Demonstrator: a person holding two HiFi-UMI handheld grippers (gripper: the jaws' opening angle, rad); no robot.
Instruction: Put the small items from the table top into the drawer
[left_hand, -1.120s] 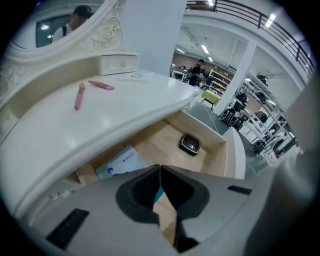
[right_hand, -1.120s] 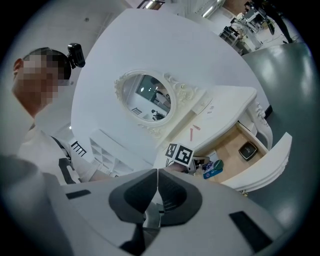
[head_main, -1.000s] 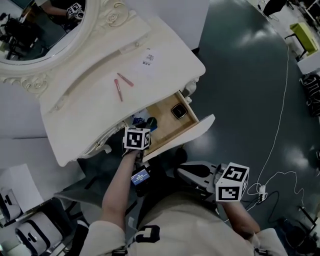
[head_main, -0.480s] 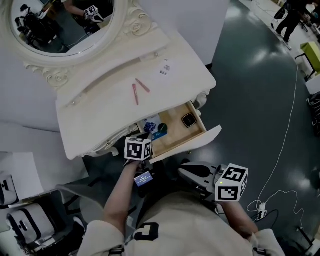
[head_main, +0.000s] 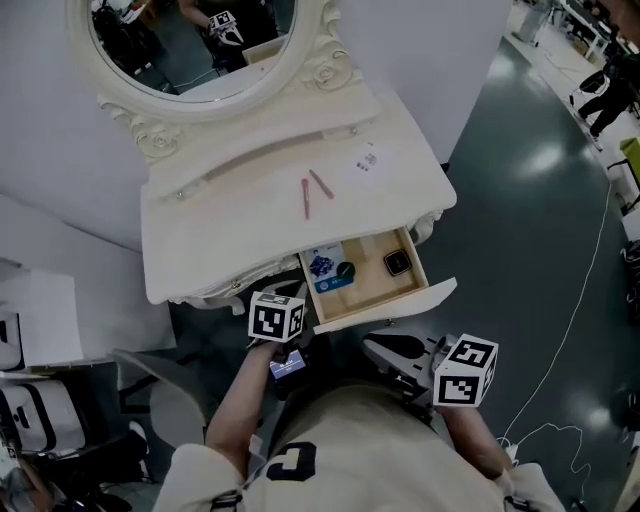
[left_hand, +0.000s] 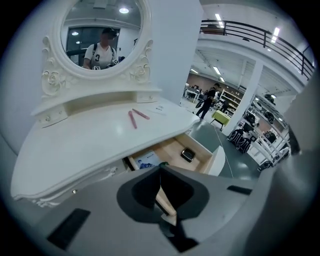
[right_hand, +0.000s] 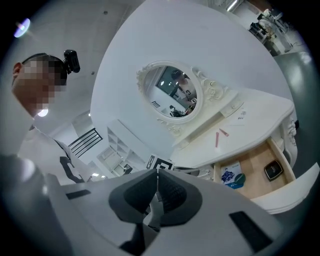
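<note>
Left gripper (left_hand: 160, 172) sits low centre, jaws pressed together, nothing between them. Just above, the open drawer (left_hand: 173, 150) holds a small black item (left_hand: 188, 154). Two pink sticks (left_hand: 133, 119) lie mid-table (left_hand: 75, 145).

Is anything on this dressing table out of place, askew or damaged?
Nothing looks damaged or spilled. Two pink sticks lie loose on the table top, and the drawer stands open.

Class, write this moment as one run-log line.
left gripper: shut, empty | right gripper: shut, empty | drawer: open, items inside | pink sticks: on table top
</note>
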